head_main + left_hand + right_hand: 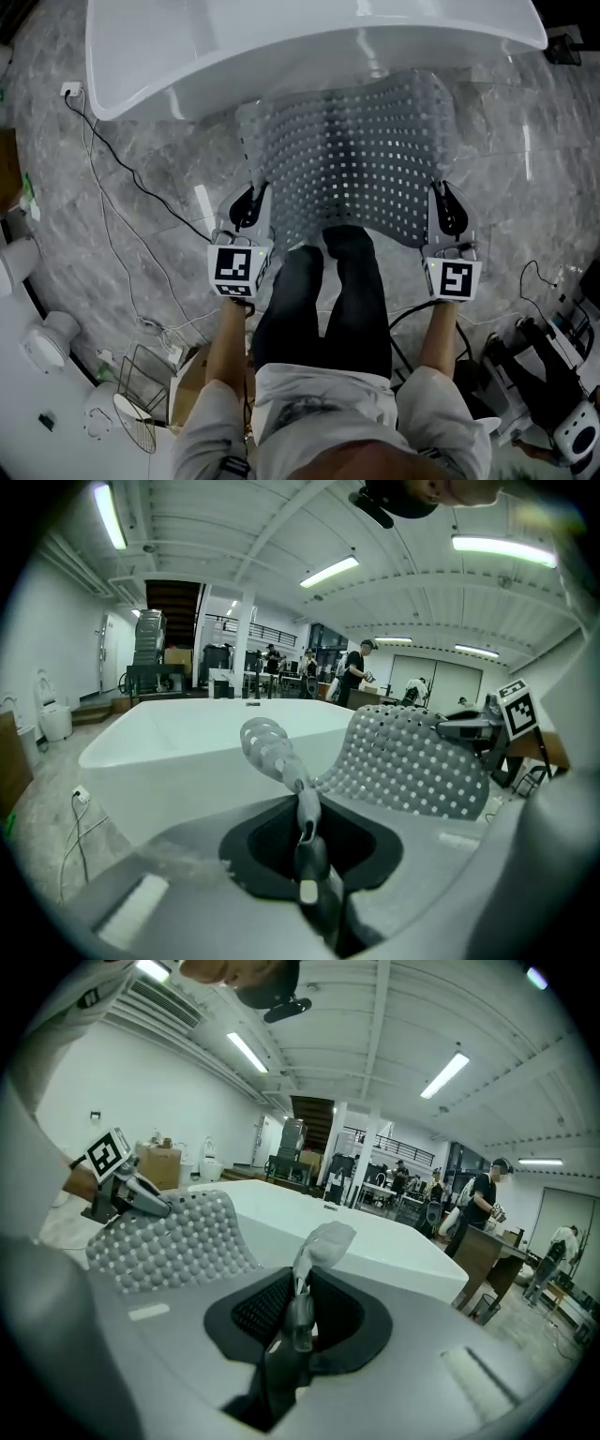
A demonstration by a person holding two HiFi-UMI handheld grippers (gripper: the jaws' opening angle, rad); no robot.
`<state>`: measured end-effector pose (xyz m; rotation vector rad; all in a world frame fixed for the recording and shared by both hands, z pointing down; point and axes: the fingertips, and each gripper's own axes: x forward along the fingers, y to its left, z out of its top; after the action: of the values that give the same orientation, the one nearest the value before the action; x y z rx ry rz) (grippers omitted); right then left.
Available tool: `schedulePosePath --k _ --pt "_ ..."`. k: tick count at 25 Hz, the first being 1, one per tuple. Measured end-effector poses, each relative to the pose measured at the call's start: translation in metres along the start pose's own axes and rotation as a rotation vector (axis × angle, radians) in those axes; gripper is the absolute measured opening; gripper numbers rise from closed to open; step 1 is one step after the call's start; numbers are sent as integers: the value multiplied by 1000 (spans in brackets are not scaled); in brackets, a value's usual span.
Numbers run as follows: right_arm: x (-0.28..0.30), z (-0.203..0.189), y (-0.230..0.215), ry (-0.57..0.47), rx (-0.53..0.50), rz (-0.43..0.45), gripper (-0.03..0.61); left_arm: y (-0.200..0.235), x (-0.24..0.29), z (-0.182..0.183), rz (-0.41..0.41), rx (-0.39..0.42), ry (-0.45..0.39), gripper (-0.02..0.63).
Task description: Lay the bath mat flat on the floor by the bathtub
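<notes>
Head view looks down on the bath mat (361, 159), spread between the two grippers and reaching away from the person toward the bathtub (281, 47). The left gripper (251, 208) has the near left corner and the right gripper (448, 208) the near right corner, so the held edge runs side to side, roughly parallel with the tub's side. Neither hand is nearer than the other.

In the left gripper view the fingers (302, 808) are clenched on a thin fold of the mat, whose dotted sheet (412, 761) bellies off to the right. The right gripper view shows the same thing mirrored: fingers (298, 1309) pinched on a corner, with the sheet (178, 1232) off to the left.

The mat's far edge lies close against the tub's base. Whether it already touches the floor (159, 178) is hard to tell from above, though it probably hangs just clear. The near edge sits over the person's legs, so lowering it likely calls for both hands dropping together while the feet step back.
</notes>
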<state>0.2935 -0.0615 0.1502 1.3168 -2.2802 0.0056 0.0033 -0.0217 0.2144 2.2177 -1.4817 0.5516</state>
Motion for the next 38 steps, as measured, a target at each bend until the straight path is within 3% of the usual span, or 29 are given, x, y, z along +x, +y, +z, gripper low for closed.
schedulePosePath --k 10,17,38 --pt "82 -105 7 17 -46 2 60 37 90 -90 13 14 12 51" --pt "133 -161 13 34 -127 -2 60 65 137 -148 30 11 4 51" --pt "235 -312 35 -22 -207 -28 61 127 245 -311 97 -15 -5 51"
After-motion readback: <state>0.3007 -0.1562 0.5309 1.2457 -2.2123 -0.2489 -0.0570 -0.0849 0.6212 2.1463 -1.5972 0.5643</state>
